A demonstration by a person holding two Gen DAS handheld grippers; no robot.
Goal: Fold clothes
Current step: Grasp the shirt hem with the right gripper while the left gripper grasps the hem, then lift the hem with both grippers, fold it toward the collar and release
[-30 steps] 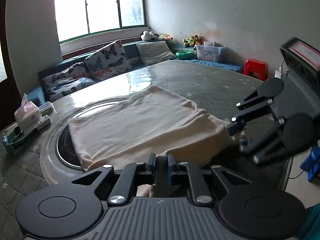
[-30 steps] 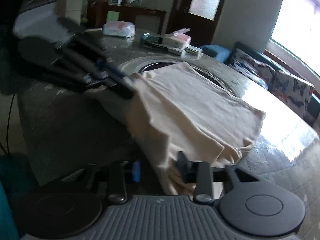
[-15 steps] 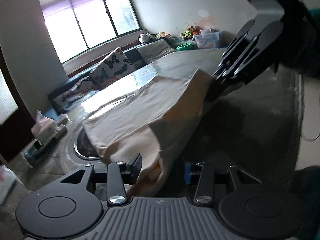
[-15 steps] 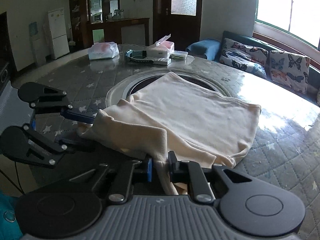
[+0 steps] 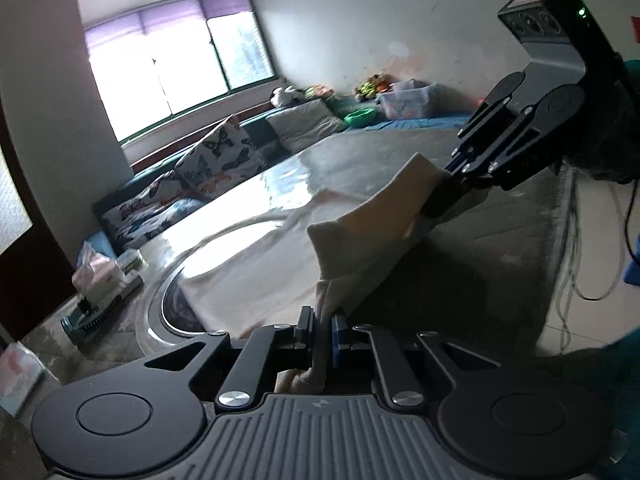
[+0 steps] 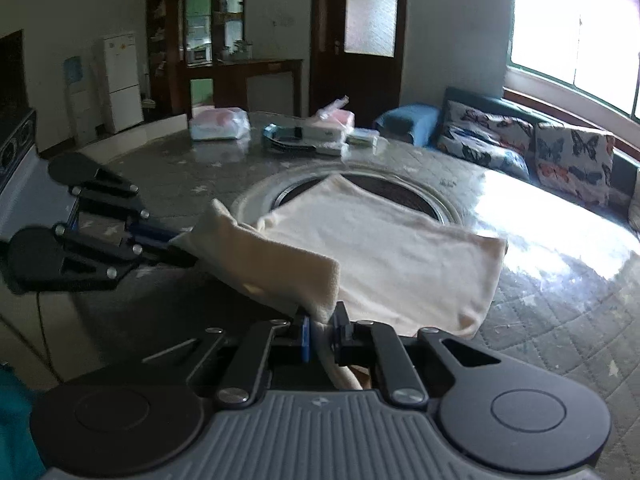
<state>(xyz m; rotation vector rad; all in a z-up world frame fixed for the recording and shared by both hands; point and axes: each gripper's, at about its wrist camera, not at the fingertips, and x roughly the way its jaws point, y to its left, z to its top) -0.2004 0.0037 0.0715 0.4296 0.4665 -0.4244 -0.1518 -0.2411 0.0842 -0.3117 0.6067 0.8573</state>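
Cream garment (image 5: 256, 280) lies on the round table (image 5: 500, 240), near edge lifted off it, pinched by the left gripper (image 5: 323, 322). Right wrist view: right gripper (image 6: 322, 326) clamps the other lifted corner, rest draped over the table's inset ring (image 6: 424, 196).

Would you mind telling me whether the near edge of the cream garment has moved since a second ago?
Yes. The near edge of the cream garment has risen off the table, pinched between both grippers, toward the far side.
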